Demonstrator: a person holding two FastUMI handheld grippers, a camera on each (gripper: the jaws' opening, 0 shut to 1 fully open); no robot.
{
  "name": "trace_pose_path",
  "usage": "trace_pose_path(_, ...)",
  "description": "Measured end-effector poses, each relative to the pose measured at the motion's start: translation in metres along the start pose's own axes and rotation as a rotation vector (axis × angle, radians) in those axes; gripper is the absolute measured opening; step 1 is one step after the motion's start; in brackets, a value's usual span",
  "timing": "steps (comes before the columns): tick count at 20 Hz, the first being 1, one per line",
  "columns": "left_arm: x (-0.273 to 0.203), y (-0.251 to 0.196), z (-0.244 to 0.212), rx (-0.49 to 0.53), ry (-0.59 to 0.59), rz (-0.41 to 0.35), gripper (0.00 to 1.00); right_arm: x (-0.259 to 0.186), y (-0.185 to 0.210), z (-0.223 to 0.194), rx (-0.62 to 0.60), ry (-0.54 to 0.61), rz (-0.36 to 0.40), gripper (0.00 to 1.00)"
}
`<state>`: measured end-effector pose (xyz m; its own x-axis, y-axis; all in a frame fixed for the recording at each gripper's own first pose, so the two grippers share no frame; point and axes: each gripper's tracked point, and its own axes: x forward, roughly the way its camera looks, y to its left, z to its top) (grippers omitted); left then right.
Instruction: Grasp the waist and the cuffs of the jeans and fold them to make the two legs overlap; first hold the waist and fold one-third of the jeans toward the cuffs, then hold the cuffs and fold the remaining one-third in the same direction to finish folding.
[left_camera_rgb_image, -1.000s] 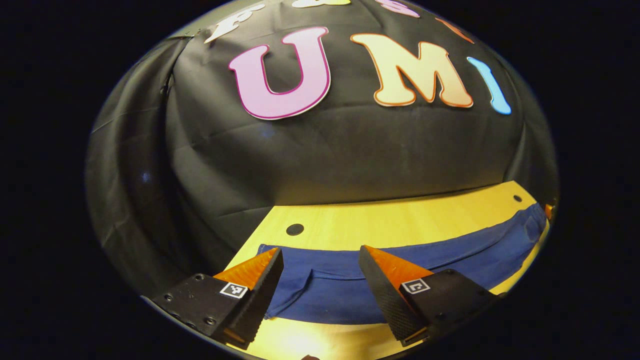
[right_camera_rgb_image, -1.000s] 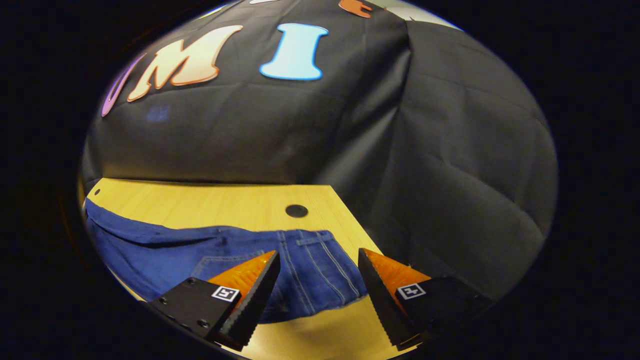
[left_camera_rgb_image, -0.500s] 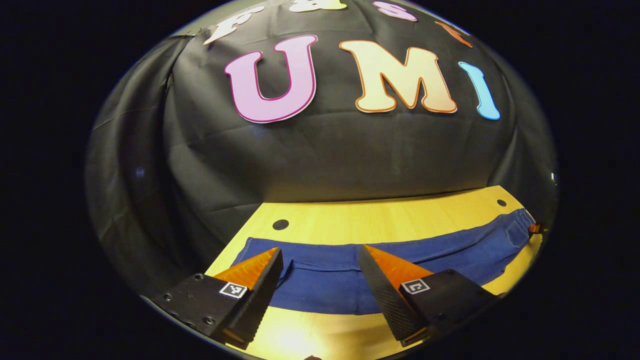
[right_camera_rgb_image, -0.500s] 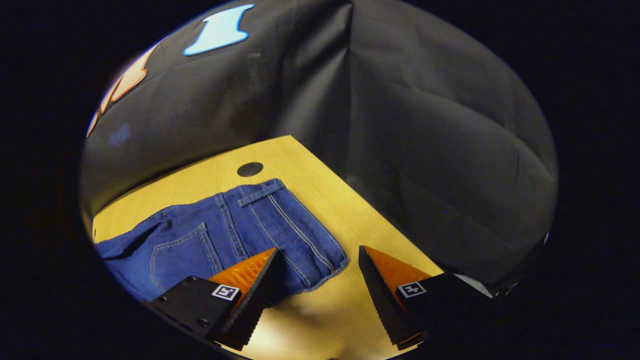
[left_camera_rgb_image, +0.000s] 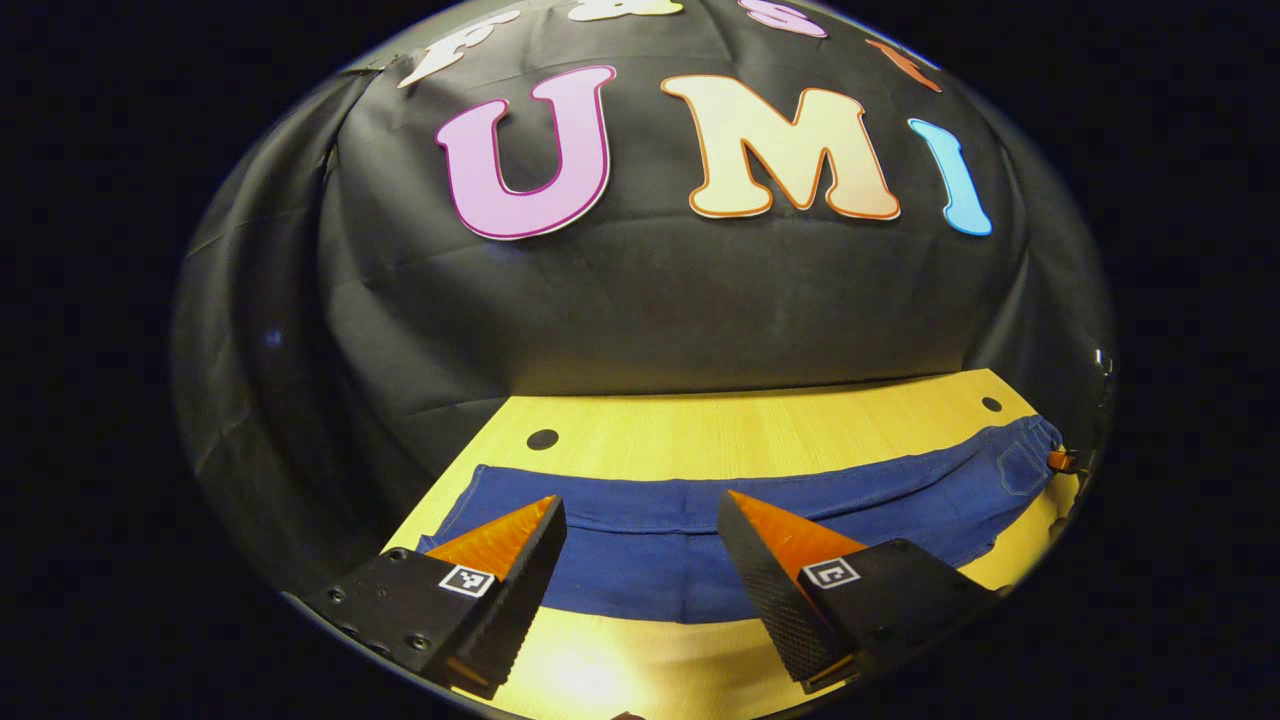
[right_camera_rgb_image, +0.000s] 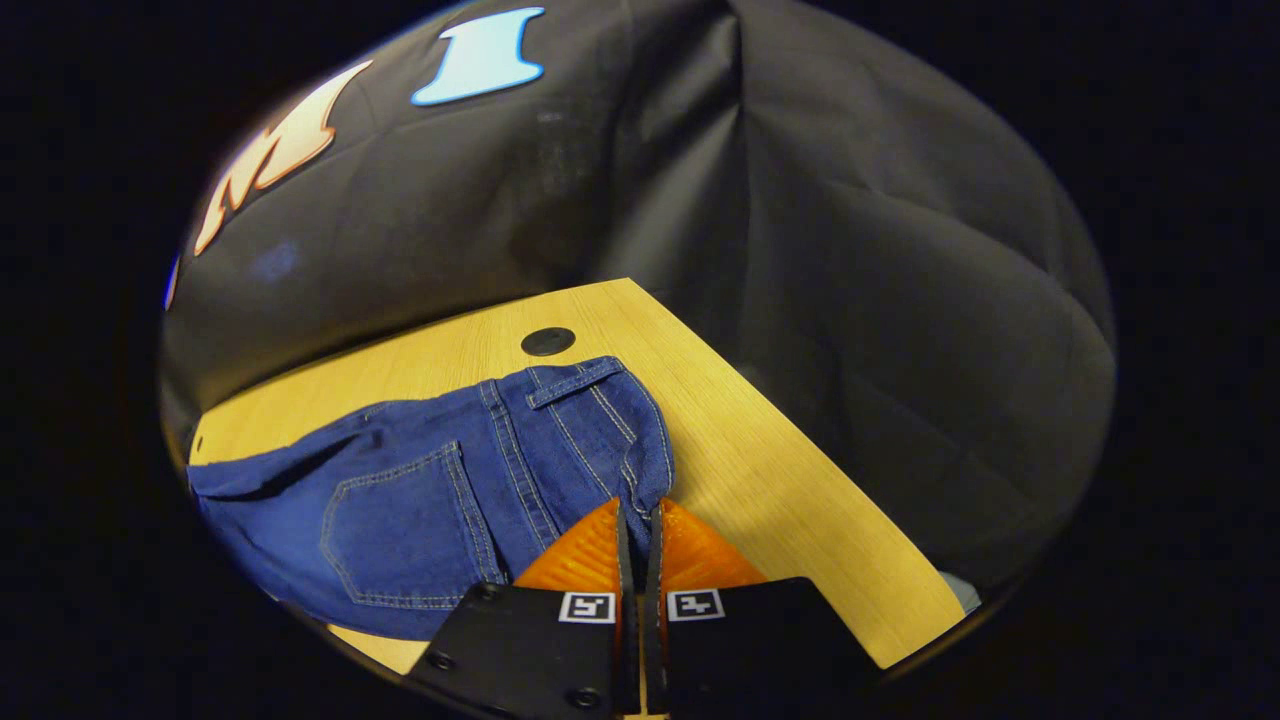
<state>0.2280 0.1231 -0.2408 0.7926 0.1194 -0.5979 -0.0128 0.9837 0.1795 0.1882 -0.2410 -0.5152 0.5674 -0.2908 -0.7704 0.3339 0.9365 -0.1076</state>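
The right gripper (right_camera_rgb_image: 637, 515) has been closed on the jeans' waist (right_camera_rgb_image: 640, 470) edge; the left gripper (left_camera_rgb_image: 640, 515) is held spread above the cuffs (left_camera_rgb_image: 480, 500), bare tabletop (left_camera_rgb_image: 740, 430) beyond.

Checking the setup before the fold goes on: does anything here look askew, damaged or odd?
Nothing stands out. The blue denim jeans lie flat and whole on the yellow wooden table, waist end by the right gripper, whose fingers are shut on the waist edge. The left gripper is open above the leg.

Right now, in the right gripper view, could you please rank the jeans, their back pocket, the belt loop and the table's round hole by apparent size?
1. jeans
2. back pocket
3. belt loop and round hole: they look alike, and the hole lies farther from the camera, so I leave them unranked.
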Motion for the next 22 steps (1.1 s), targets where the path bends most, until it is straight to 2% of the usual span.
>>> trace_pose_path(3,0.001,-0.001,0.001,-0.006,0.008,0.005,0.95,-0.008,-0.011,0.006,-0.008,-0.01,-0.05,0.05)
trace_pose_path(7,-0.005,-0.003,-0.001,-0.017,0.012,-0.002,0.95,-0.013,-0.004,0.008,-0.048,-0.01,-0.041,0.04)
trace_pose_path(11,-0.009,0.008,0.001,-0.048,-0.001,-0.009,0.95,-0.032,0.006,0.047,-0.085,-0.142,-0.015,0.04)
trace_pose_path(16,-0.011,0.028,0.005,-0.074,-0.032,-0.054,0.95,-0.096,0.037,0.097,-0.098,-0.295,0.068,0.04)
trace_pose_path(22,-0.008,0.069,0.003,-0.077,-0.047,-0.113,0.95,-0.172,0.046,0.104,-0.127,-0.371,0.126,0.04)
